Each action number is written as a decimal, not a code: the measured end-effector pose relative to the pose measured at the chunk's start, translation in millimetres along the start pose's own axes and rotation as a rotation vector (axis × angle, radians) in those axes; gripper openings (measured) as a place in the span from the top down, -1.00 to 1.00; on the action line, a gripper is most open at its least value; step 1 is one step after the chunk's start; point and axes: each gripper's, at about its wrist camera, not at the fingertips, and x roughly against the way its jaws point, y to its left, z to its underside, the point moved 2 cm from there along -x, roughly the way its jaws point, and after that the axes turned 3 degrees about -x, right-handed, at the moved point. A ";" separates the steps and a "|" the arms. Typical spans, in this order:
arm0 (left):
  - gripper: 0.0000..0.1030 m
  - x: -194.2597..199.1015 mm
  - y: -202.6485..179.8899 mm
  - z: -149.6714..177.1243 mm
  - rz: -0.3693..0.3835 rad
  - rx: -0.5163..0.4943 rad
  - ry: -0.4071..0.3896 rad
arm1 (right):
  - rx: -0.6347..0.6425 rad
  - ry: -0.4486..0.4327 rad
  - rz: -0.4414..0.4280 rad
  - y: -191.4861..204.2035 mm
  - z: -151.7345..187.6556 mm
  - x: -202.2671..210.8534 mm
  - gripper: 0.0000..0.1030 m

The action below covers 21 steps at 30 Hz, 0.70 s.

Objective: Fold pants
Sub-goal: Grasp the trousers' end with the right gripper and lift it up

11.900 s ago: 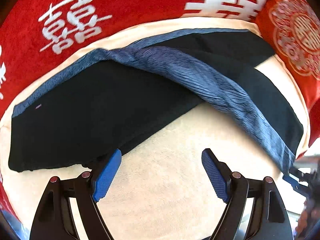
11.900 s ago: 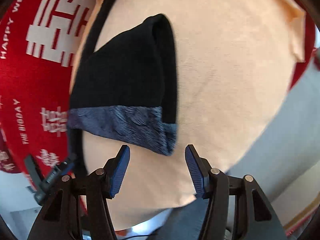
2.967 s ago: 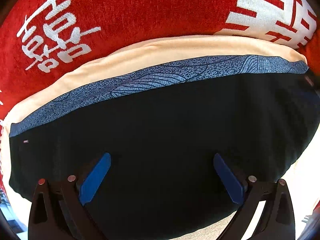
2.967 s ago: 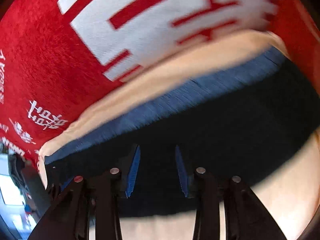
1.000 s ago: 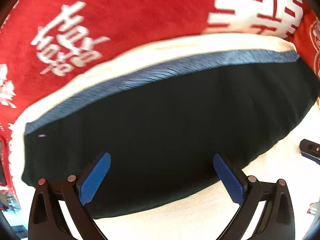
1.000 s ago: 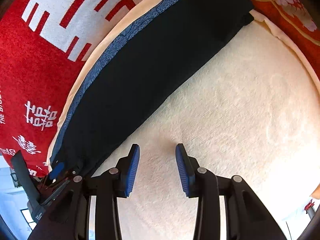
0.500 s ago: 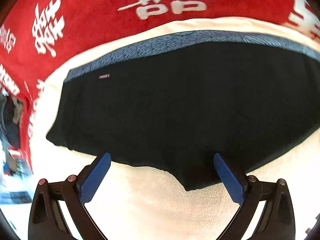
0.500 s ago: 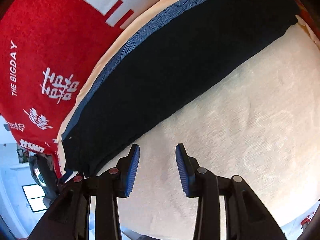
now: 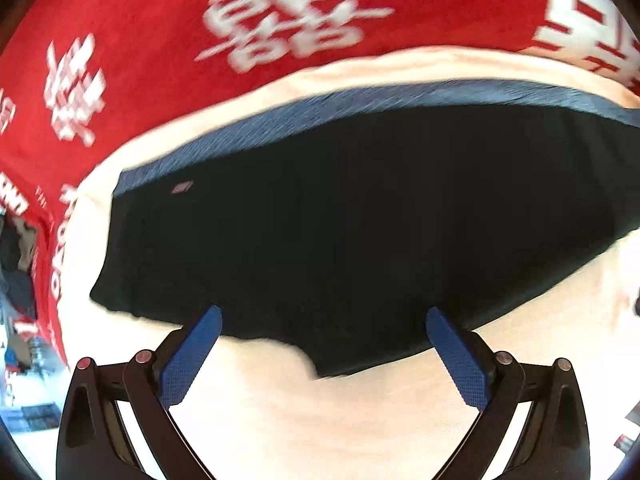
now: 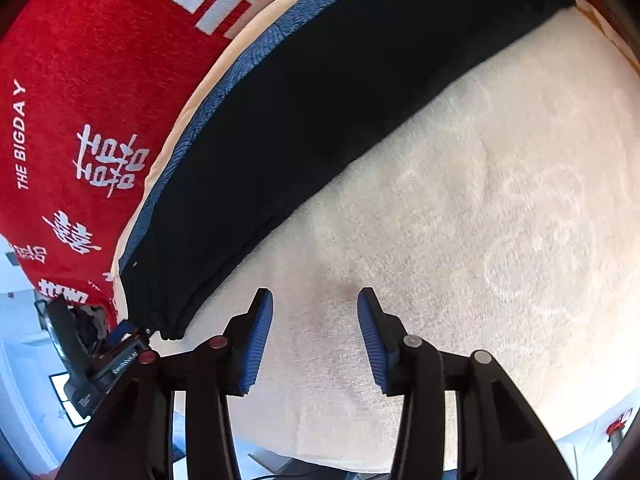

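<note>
Left gripper [image 9: 320,336] is spread wide, grasping nothing, now nearer the near edge of the pants [image 9: 340,232] than 1 s ago. Right gripper [image 10: 315,320] is opening, nothing betw. its pads, over the bare cream towel [image 10: 480,220]. One pair of pants lies flat along the towel's far edge, w/ one red blanket [image 9: 160,40] beyond.

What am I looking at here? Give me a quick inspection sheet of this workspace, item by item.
Surface: cream towel spread over a red blanket with white characters.
Job's things: black pants with a blue waistband, lying flat in a long band.
Clutter: nothing seen on the towel.
Grippers: left hand-held gripper open, over the pants' near edge; right hand-held gripper opening, nothing between its fingers.
Cables: nothing seen.
Surroundings: a bright room at the picture edges, too blurred to tell.
</note>
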 end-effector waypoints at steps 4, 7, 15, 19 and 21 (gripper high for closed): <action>-1.00 10.2 -49.2 -25.7 0.082 -0.054 -0.043 | -0.029 -0.027 -0.027 -14.5 -7.5 10.8 0.05; -1.00 13.7 -87.6 -48.8 0.136 -0.087 -0.074 | -0.068 -0.108 -0.052 -34.4 -25.8 31.1 0.05; -1.00 14.1 -175.3 -102.4 0.205 -0.070 -0.148 | -0.240 -0.384 -0.129 -110.0 -80.7 80.6 0.00; -1.00 -11.0 -192.0 -104.3 0.187 -0.062 -0.089 | -0.288 -0.440 -0.191 -139.1 -90.0 82.5 0.00; -1.00 -12.0 -190.0 -101.3 0.205 -0.040 -0.113 | -0.288 -0.475 -0.237 -142.0 -91.6 81.3 0.00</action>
